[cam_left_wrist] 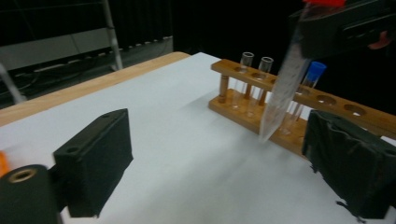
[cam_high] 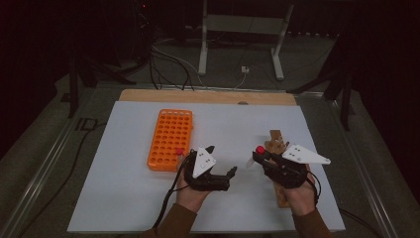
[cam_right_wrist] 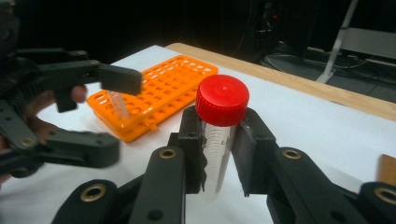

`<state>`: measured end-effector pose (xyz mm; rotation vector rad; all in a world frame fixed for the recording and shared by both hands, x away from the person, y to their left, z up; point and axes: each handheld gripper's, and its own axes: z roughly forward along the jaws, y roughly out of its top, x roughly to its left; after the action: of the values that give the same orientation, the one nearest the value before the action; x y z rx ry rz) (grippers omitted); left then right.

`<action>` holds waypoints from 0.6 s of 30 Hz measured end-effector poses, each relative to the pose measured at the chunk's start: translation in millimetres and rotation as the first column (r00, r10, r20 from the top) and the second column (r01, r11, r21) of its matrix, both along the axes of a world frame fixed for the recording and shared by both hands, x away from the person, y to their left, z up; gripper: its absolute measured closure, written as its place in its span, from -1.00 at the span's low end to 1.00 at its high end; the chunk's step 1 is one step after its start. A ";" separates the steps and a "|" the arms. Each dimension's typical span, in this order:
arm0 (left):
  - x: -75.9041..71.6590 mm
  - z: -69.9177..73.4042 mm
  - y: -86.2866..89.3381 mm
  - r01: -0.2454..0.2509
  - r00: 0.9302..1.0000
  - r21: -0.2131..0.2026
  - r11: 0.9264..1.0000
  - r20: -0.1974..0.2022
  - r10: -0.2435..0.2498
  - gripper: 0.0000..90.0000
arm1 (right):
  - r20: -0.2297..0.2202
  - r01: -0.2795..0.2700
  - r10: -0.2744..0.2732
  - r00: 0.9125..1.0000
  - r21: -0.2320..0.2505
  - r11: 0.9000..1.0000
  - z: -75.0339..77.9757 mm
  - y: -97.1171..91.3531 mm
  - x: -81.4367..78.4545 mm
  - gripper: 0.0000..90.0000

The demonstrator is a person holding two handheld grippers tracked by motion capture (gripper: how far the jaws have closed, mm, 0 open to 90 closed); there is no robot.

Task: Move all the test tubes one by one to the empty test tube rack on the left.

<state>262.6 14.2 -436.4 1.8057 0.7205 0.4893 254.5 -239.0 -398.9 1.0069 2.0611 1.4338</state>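
Observation:
My right gripper (cam_high: 257, 157) is shut on a clear conical tube with a red cap (cam_right_wrist: 222, 100), upright between its jaws (cam_right_wrist: 218, 140). That tube (cam_left_wrist: 284, 88) hangs tilted just in front of the wooden rack (cam_left_wrist: 254, 109). The rack holds two uncapped glass tubes (cam_left_wrist: 254, 74) and a blue-capped tube (cam_left_wrist: 315, 72). My left gripper (cam_high: 222, 159) stands open with nothing between its black jaws (cam_left_wrist: 219, 140), facing the right gripper across a short gap. The left gripper (cam_right_wrist: 100, 112) is in front of the orange rack (cam_right_wrist: 161, 86).
The orange rack (cam_high: 171, 139) lies left of centre on the white sheet (cam_high: 124, 198), with a red-capped tube (cam_high: 179, 152) at its near right corner. The wooden rack (cam_high: 276, 141) runs under my right hand. A wooden table edge (cam_high: 208, 95) borders the far side.

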 end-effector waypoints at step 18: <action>0.1 -7.5 -32.9 0.081 0.996 0.057 0.995 -0.026 -0.080 0.08 | -0.034 -0.070 0.069 0.997 -0.009 0.998 -7.2 27.6 2.1 0.66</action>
<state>262.7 -18.6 -443.9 1.8898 0.6525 0.4401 256.6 -211.4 -406.1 0.9704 2.1447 1.4486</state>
